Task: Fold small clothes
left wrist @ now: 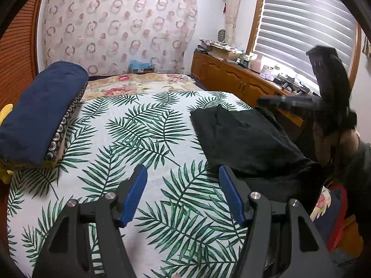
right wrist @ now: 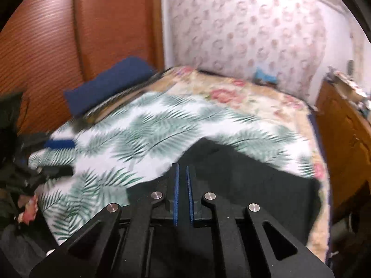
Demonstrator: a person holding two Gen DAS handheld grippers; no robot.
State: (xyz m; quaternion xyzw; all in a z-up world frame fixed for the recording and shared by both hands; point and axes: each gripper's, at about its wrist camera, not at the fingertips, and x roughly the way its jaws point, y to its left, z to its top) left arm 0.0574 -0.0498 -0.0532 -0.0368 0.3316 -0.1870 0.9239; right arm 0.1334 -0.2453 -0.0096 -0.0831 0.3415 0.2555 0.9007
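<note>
A soft, dark folded garment [left wrist: 250, 143] is lying on the leaf-print bedsheet [left wrist: 129, 139]; the left gripper [left wrist: 183, 197] is hovering with jaws wide, while the right gripper [right wrist: 182, 185] is showing jaws nearly together, holding nothing.

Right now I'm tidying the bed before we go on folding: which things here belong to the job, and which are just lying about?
Belongs to the job:
black garment
left gripper, fingers apart
right gripper, fingers shut, empty

Just lying about:
navy blue pillow
clutter on the wooden cabinet
blue packet by the curtain
</note>
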